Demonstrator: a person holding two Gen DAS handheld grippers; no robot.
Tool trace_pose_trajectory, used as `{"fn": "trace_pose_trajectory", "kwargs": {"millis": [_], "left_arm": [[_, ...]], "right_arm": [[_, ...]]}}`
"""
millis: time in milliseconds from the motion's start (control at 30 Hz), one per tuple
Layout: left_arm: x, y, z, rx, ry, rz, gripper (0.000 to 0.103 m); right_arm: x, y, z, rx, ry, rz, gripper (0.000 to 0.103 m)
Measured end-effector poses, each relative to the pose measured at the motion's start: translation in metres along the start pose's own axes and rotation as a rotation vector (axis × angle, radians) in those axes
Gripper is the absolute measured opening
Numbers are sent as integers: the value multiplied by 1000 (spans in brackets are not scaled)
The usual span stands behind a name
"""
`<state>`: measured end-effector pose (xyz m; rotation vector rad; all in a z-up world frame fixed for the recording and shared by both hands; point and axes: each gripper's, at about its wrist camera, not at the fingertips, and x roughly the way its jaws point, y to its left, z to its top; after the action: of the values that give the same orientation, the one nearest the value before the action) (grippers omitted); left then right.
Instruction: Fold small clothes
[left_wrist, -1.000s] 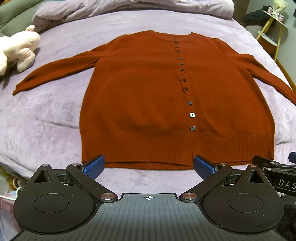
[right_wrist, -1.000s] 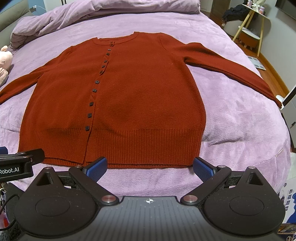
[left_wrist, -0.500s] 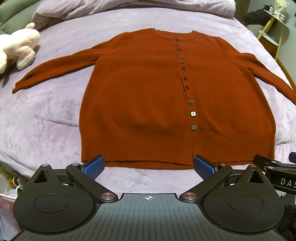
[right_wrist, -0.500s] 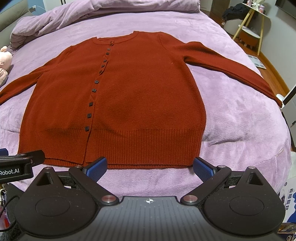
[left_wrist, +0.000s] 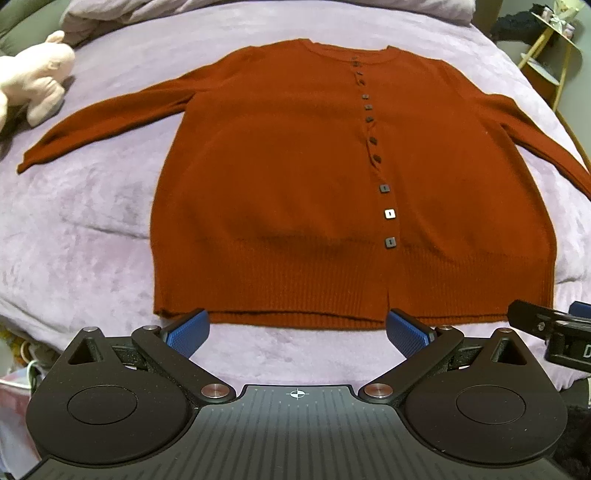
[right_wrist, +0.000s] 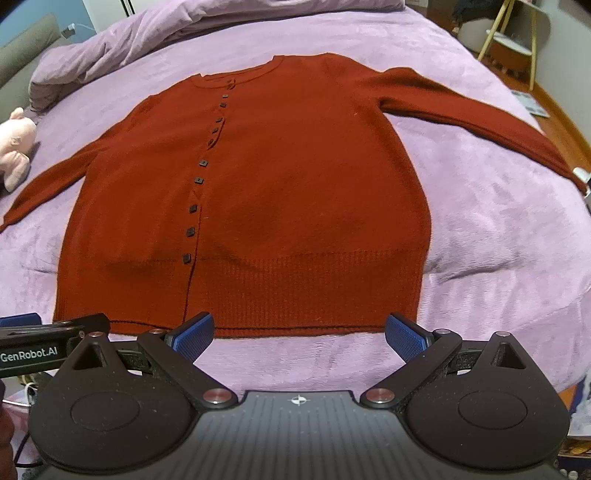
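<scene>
Purple bedspread (left_wrist: 74, 229) holds a cardigan (left_wrist: 295, 184); "GenRobot.AI" marks the left claw (left_wrist: 297, 334); both claws wide apart, empty.

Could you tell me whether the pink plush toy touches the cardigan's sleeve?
Apart: the left wrist view shows purple blanket between the plush toy and the cardigan.

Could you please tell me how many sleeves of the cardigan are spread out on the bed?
2: one sleeve reaches toward the plush toy, the other sleeve toward the opposite side.
</scene>
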<state>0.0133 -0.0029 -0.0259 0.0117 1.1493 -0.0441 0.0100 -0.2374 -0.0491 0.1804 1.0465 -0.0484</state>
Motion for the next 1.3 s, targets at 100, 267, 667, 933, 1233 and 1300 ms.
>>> {"fn": "trace_pose_trajectory", "kwargs": {"millis": [100,267,667,933,1233,1300], "left_arm": [[2,3,5,-18,-26,-49,103],[10,11,23,-65,-103,-140,103],[56,-13,85,-118,-141,-207,103],[82,-19,98,-131,-113,-288,103],[82,-16,126,-171,-160,-462,103],[80,-24,138,-161,-183,-519,103]], "right_arm": [[3,-14,3,24,-19,79,99],[-6,-80,10,193,-389,143,99],[64,-316,50,900,-616,50,53],[124,-380,30,1309,-642,129,28],[100,-354,86,1016,-669,-72,7],[85,-309,111,773,-713,-54,7]]}}
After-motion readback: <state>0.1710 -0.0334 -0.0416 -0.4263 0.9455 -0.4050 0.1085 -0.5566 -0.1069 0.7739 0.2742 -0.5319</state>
